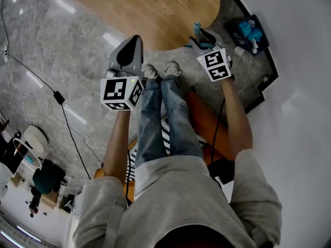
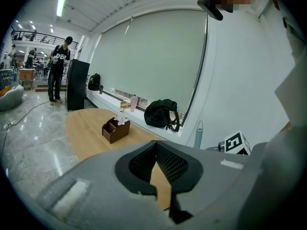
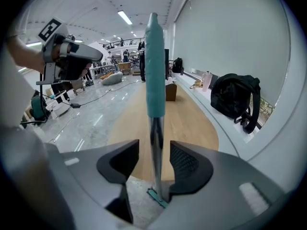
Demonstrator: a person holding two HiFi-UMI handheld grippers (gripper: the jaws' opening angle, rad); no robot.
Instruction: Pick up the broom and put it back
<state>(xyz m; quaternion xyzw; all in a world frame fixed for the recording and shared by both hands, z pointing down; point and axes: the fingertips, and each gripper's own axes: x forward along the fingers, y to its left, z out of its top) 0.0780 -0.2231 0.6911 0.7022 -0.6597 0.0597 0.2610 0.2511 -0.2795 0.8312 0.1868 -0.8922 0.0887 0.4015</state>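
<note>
Right gripper view: broom (image 3: pixel 154 80) stands upright between the right tongs (image 3: pixel 154 146), jaws apart with a gap on each side of the metal shaft, so nothing grips it. Head view puts it on the right, just off the rounded end of the wooden bench (image 1: pixel 155 9), near the white wall (image 1: pixel 305 61). Left tongs (image 2: pixel 156 145) are closed tip to tip, empty, well left of the broom.

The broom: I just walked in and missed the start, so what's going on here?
A person holds a gripper in each hand. The jaws of the right gripper stand apart around the handle of the broom, not pressing on it; the broom stands upright on the floor. The left gripper is shut and empty.
</note>
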